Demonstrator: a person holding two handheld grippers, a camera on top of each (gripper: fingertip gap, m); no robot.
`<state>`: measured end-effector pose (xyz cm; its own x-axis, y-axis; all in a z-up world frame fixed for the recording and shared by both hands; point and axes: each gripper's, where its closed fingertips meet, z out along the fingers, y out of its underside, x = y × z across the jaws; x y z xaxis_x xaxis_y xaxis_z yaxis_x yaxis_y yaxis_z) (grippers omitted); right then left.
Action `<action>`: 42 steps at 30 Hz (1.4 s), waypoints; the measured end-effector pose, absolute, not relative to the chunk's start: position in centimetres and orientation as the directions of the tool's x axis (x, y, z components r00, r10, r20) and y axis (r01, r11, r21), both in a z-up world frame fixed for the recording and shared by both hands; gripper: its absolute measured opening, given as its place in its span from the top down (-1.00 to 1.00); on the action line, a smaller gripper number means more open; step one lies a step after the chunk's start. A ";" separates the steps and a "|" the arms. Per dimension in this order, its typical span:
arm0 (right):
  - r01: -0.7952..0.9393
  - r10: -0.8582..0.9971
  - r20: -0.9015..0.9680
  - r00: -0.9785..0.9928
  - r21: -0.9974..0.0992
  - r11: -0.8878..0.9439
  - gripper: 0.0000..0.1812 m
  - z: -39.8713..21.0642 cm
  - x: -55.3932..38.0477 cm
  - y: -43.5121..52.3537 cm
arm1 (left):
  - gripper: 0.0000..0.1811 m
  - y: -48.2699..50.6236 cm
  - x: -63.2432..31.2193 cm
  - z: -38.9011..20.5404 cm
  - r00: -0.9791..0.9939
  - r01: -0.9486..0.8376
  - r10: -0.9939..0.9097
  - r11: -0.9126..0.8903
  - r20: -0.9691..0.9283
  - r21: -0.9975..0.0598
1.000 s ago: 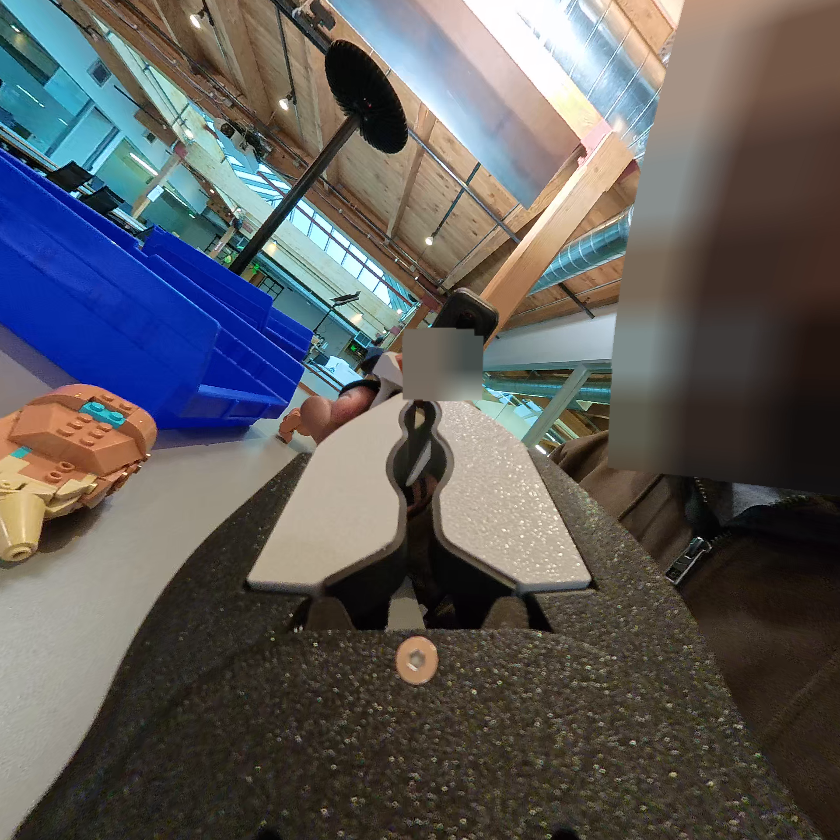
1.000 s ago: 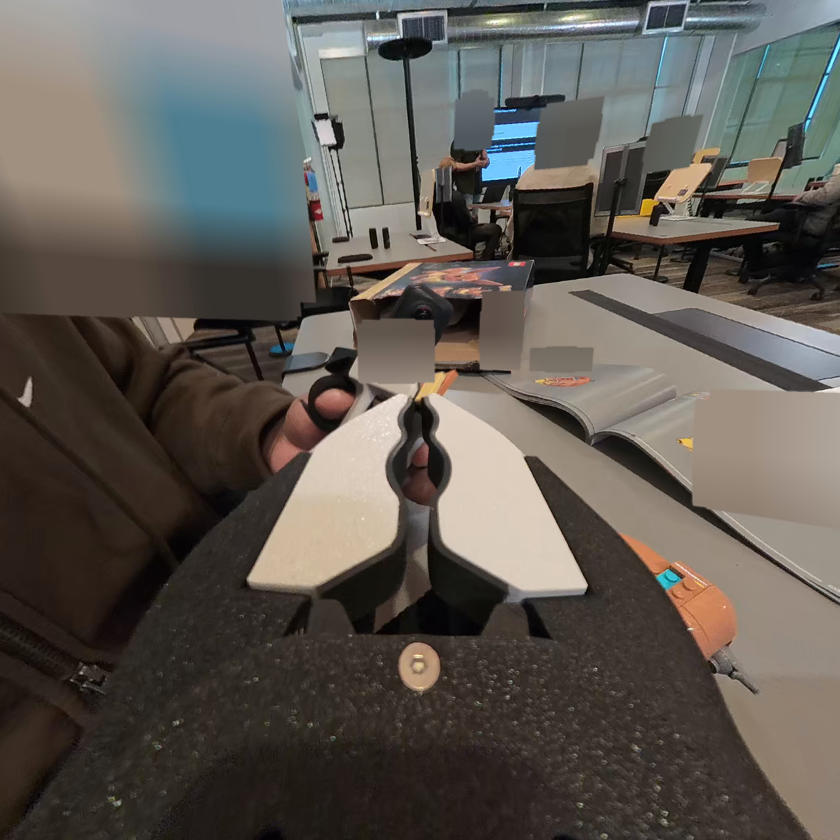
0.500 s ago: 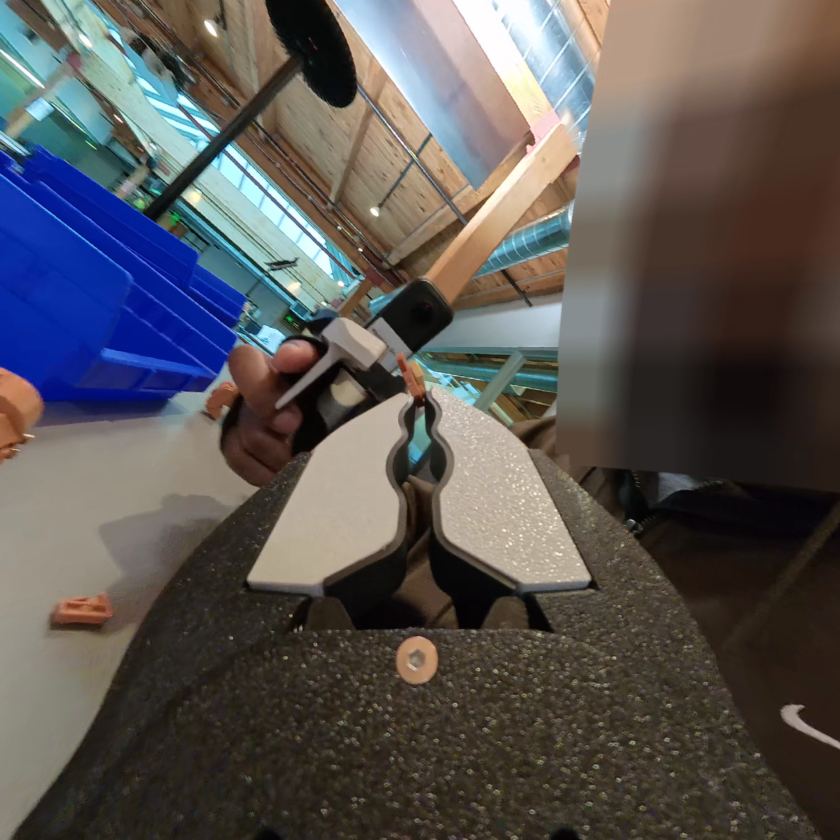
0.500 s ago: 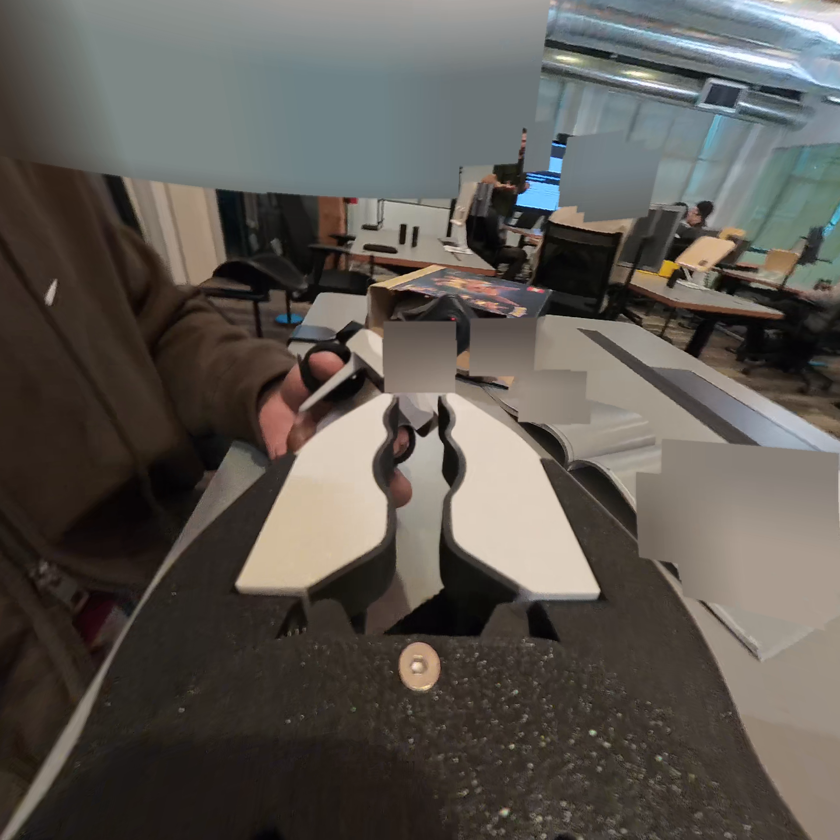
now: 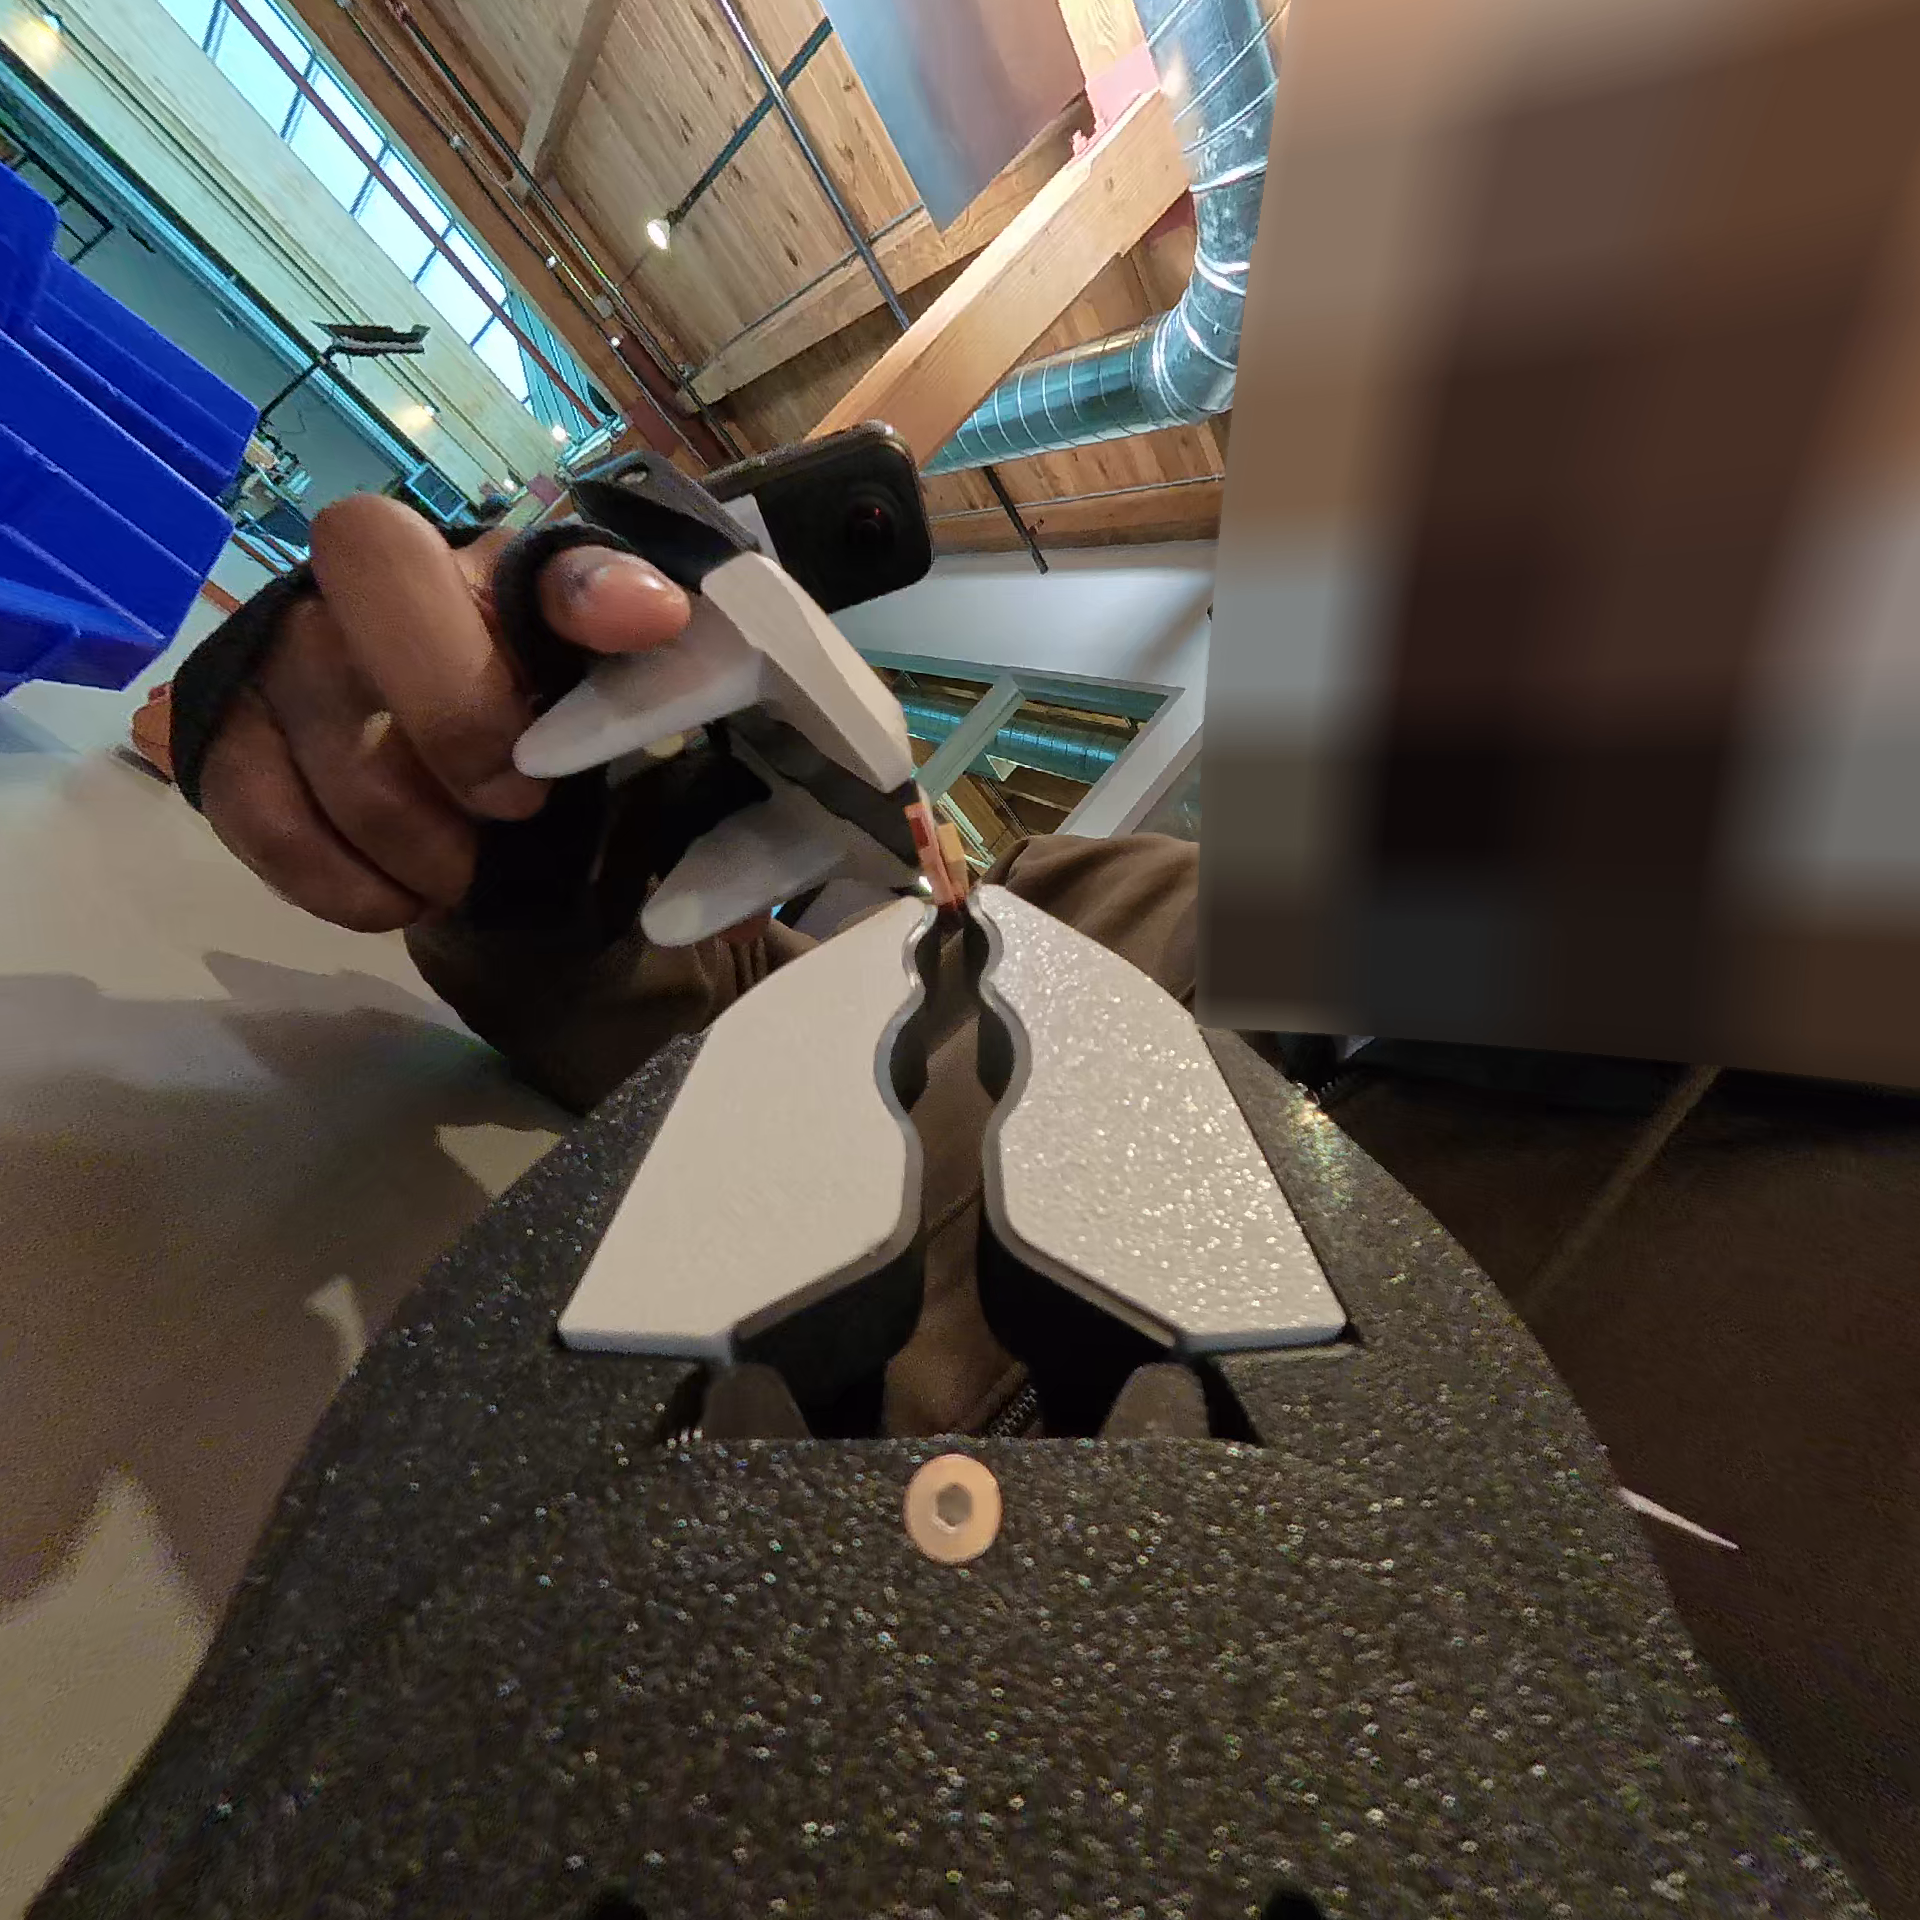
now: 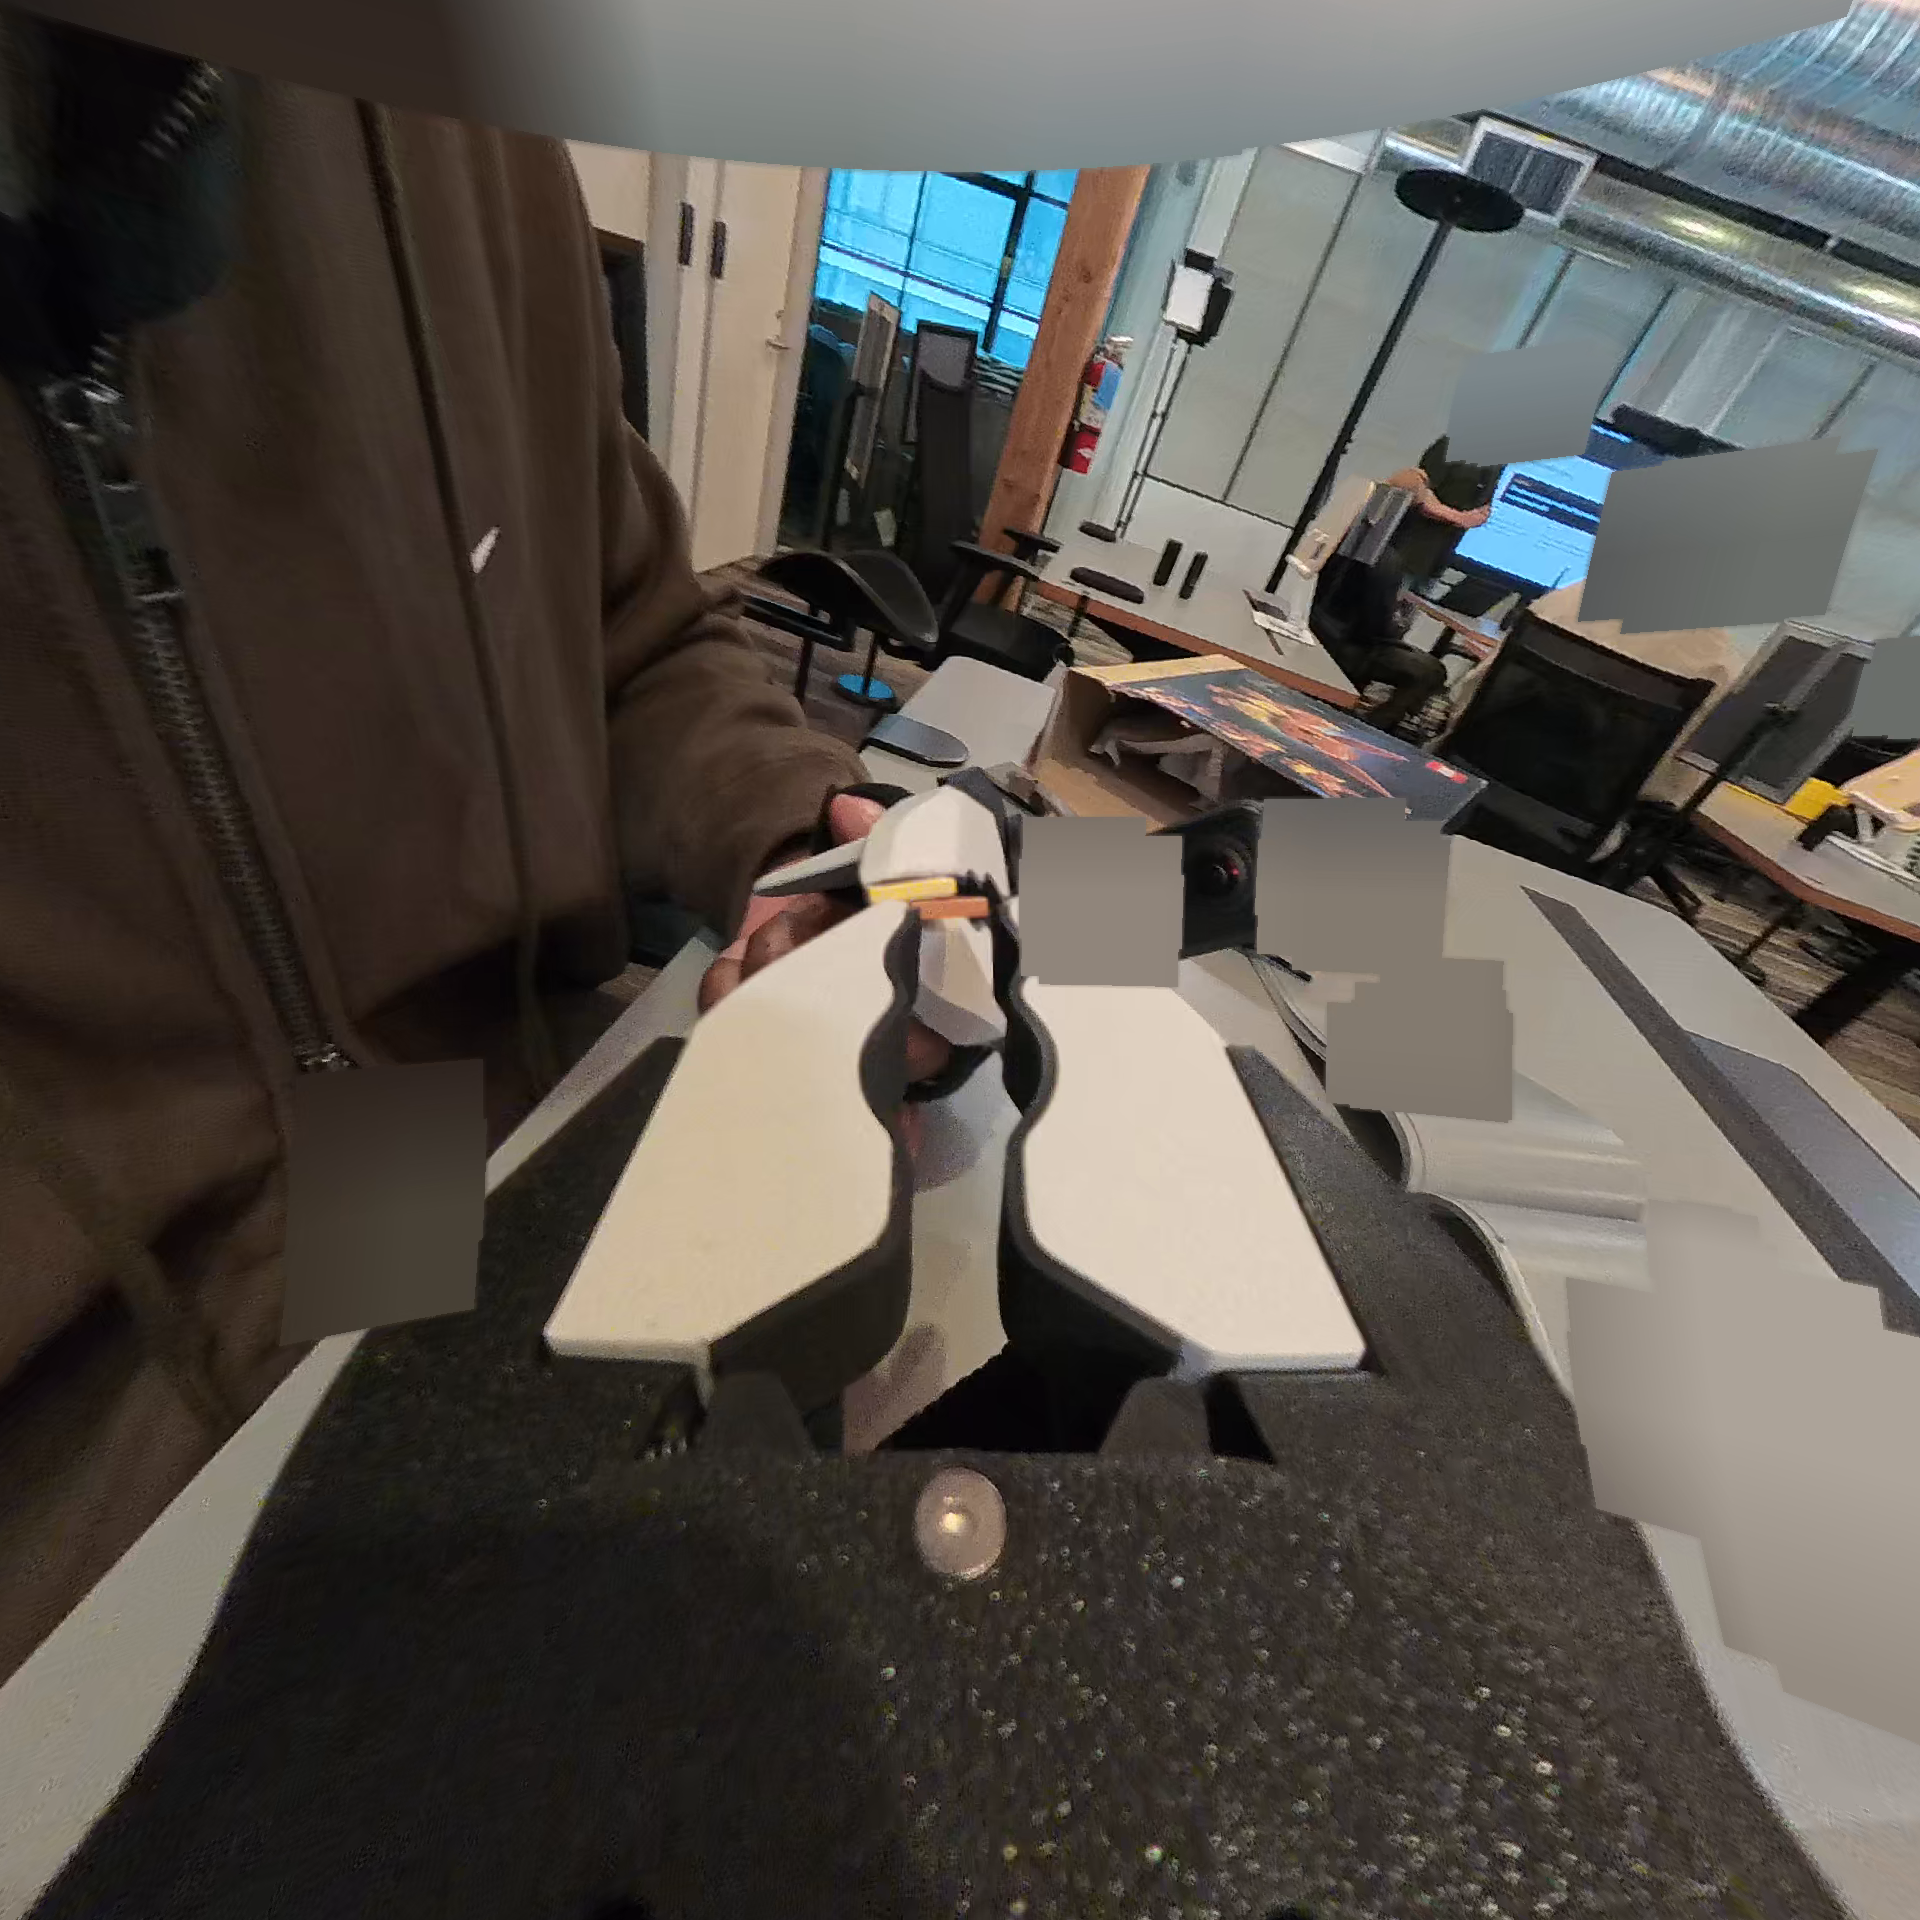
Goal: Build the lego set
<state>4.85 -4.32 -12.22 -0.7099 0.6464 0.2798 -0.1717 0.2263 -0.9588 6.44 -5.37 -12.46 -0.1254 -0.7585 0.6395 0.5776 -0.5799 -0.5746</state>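
Both tools meet tip to tip, raised: left tool [image 5: 951, 909] and right tool [image 6: 951, 914] each pinching small bricks.

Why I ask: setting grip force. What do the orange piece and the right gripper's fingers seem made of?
Orange piece: likely hard plastic, smooth, crisp-edged. Right gripper fingers: pale grey, matte, fine-grained, perhaps coated plastic or metal; dark inner lining, possibly rubber.

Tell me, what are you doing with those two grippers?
A person holds a gripper in each hand, up in the air. The left gripper pinches a thin yellow Lego piece and the right gripper pinches a thin orange piece. The two pieces sit tip to tip, seemingly about to be pressed together.
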 end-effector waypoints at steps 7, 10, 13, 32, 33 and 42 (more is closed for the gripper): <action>-0.159 0.612 0.268 -0.744 -0.961 0.227 0.86 -12.8 5.4 -4.8 | 0.96 -5.7 6.9 -12.5 -0.178 0.551 -0.747 -0.615 0.641 -0.564; -0.161 0.604 0.265 -0.752 -0.962 0.221 0.86 -12.7 5.5 -5.0 | 0.96 -5.8 7.0 -12.5 -0.194 0.543 -0.742 -0.626 0.641 -0.560; -0.164 0.598 0.266 -0.756 -0.961 0.221 0.86 -12.7 5.7 -5.1 | 0.96 -5.8 7.1 -12.6 -0.201 0.536 -0.738 -0.633 0.644 -0.559; 0.163 0.746 -0.159 -0.647 -0.984 -0.068 0.80 -14.0 4.1 -2.2 | 0.96 -2.2 4.7 -14.8 0.369 0.512 -0.726 -0.363 0.581 -0.779; 0.179 0.743 -0.198 -0.639 -0.978 -0.107 0.79 -13.8 3.8 -2.0 | 0.96 -2.2 4.7 -15.0 0.409 0.484 -0.725 -0.342 0.554 -0.805; 0.263 0.728 -0.256 -0.636 -0.959 -0.108 0.82 -15.1 3.2 -2.4 | 0.95 -1.9 5.0 -16.1 0.607 0.262 -0.725 -0.204 0.325 -0.943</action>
